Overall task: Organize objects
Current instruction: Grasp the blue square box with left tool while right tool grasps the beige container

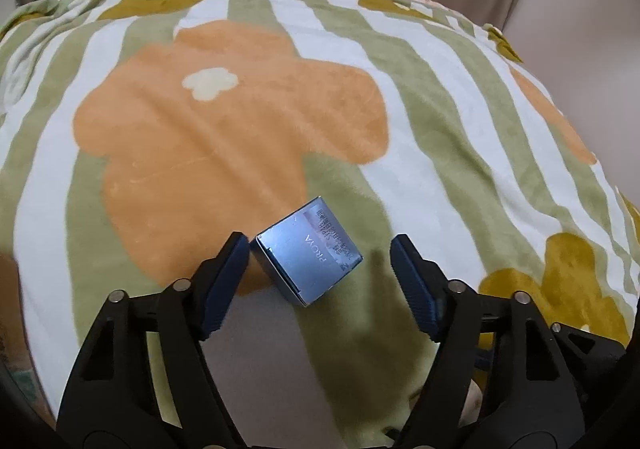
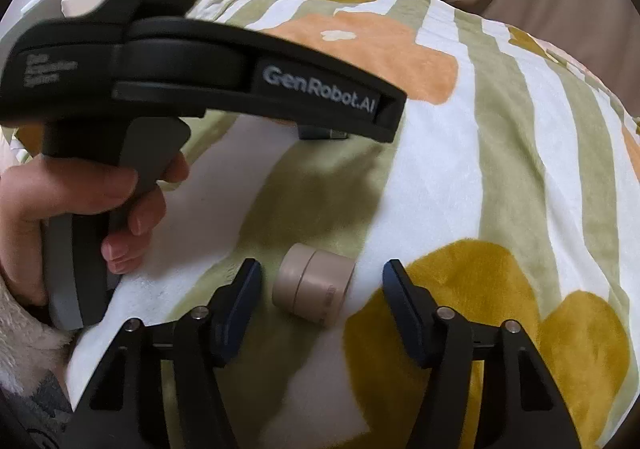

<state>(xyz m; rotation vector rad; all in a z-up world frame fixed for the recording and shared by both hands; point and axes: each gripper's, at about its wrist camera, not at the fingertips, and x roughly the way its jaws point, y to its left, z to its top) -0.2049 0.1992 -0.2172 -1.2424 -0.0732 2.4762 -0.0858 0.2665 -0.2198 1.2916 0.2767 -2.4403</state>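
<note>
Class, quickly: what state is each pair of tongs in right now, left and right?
Left tongs: open, around the blue box, not gripping it.
Right tongs: open, around the beige jar, holding nothing.

1. A fleece blanket (image 1: 420, 177) with green and white stripes and orange and mustard flowers is covering the bed, filling most of both frames.
2. A blue box (image 1: 310, 253) is lying on it, lower centre of the left view.
3. A beige jar (image 2: 314, 283) is lying on its side, lower centre of the right view.
</note>
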